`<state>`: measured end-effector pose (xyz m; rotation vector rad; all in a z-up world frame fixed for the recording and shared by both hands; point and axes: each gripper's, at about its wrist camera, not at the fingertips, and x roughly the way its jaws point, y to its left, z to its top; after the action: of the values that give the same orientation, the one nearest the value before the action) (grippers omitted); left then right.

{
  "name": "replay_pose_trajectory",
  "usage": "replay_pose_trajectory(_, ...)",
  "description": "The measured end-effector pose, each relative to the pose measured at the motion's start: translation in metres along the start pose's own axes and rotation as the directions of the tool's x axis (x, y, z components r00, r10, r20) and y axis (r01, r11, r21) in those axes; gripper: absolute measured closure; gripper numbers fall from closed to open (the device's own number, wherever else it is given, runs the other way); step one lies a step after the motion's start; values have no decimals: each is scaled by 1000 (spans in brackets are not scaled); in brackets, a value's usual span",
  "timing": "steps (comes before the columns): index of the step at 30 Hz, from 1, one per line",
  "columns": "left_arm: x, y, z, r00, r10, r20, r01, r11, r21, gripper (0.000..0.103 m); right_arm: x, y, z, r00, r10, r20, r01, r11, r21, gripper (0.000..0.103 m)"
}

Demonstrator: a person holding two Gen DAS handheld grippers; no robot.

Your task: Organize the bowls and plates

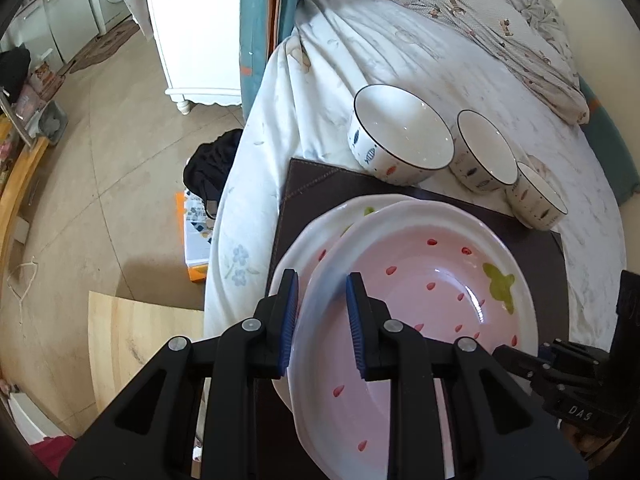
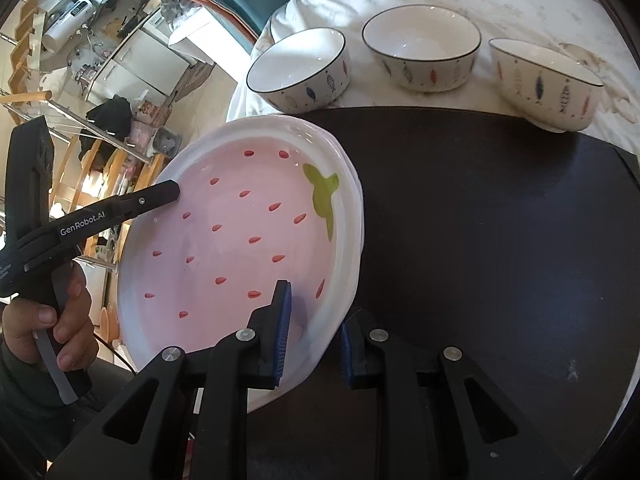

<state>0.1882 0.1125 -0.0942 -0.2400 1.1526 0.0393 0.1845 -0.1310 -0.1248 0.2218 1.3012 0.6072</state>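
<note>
Left wrist: pink plate [image 1: 420,320] face-up, green leaf end [image 1: 498,286] toward bowls [image 1: 404,132].

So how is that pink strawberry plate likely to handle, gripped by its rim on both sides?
The strawberry plate looks like glazed ceramic: probably stiff, fairly heavy, breakable. Its glossy rim may slip between the pads of the left gripper and right gripper. The plate beneath could chip on contact.

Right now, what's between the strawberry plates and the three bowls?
Only bare dark mat separates the strawberry plates from the bowls, clearest in the right wrist view.
</note>
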Motion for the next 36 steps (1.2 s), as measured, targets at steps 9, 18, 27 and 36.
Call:
replay_pose_trajectory(9,16,11,1,998,41,-50,-42,998,-36,82,8,-1,8,1000,10,-5,-10,1000,23,80)
replay_pose_trajectory(18,24,11,-4,993,107,-58,-108,994,-12,81,21,-1,11,1000,14,-19,-13,998,60,81)
replay_pose_trajectory(27,29,8,-4,990,118,-79,-118,993,4,79,19,-5,17,1000,5,-4,-4,996,86,78)
replay_pose_trajectory(36,35,-2,-9,986,131,-106,-125,990,59,67,10,1,20,998,-63,1,63,998,29,78)
